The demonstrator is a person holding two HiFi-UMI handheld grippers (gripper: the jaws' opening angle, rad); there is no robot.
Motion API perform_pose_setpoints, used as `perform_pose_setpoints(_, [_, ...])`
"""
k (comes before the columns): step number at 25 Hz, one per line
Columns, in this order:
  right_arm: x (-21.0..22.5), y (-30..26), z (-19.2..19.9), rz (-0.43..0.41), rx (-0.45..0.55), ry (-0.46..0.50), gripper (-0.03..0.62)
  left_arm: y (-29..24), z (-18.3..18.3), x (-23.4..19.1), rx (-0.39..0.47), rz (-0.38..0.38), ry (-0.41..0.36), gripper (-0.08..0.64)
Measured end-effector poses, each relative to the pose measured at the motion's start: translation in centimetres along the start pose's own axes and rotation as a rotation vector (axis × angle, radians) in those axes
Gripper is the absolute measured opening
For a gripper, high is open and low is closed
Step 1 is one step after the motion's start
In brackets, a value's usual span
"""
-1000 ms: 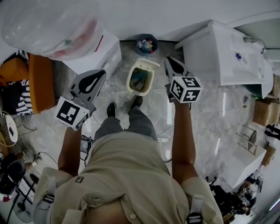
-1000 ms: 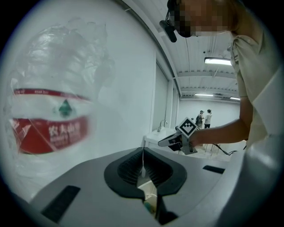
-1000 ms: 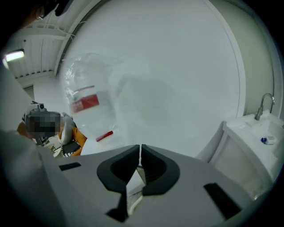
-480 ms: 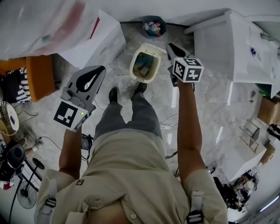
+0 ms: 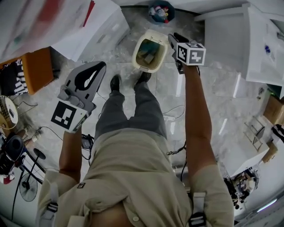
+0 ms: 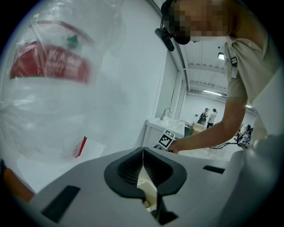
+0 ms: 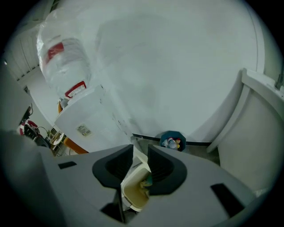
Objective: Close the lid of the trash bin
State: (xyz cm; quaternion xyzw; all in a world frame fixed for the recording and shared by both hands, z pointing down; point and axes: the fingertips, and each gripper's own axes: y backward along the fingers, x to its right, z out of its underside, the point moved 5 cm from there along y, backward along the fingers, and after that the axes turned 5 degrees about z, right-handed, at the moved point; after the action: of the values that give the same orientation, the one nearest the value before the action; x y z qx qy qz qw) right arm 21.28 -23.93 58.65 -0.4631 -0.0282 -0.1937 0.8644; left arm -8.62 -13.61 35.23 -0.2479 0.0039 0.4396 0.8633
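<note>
Bin (image 5: 135, 57) sits on the floor (image 5: 168, 88), just past my shoes, with its mouth open and trash showing inside. A white cabinet (image 5: 226, 44) stands off to its right, a big white box (image 5: 95, 33) to its left, and a small blue bucket (image 5: 160, 11) is by the wall behind it. The floor right around the bin looks free, so I think there is room to move.

The lid (image 7: 140, 159) stands up at the far side of the bin. To shut it, I think it must swing down toward me.

My right gripper (image 5: 174, 39) is much nearer. It hangs just beside the bin's right edge, a bit toward the back, and I cannot tell how high above it. Its fingers are a little apart and hold nothing. Looking through them, I see the lid and the bin's mouth.

My left gripper (image 5: 102, 66) is well apart from the bin, off to its left. Its fingers are pressed together with nothing in them.
</note>
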Motion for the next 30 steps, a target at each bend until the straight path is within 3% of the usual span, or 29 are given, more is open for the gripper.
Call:
perform_pose_setpoints(11, [2.5,-4.7,3.3,0.011,-0.074,-0.005,0.107,-0.9,4.7,0.3,-0.106,0.014,0.068,0.021])
perform_pose_setpoints(17, [3.6,-6.7,4.5,0.02,-0.103,-0.008,0.106,-1.9,4.9,-0.1,-0.025,0.006,0.081,0.021])
perform_pose_setpoints(25, [3.6,-8.1,6.3,0.019,-0.135,-0.036,0.087,-2.3,5.8,-0.4,-0.008,0.015,0.091,0.021])
perform_pose_setpoints(30, [3.2,-7.9,6.7,0.016,-0.135,-0.036,0.079,-1.9,7.3,-0.4,-0.091,0.027,0.098,0.02])
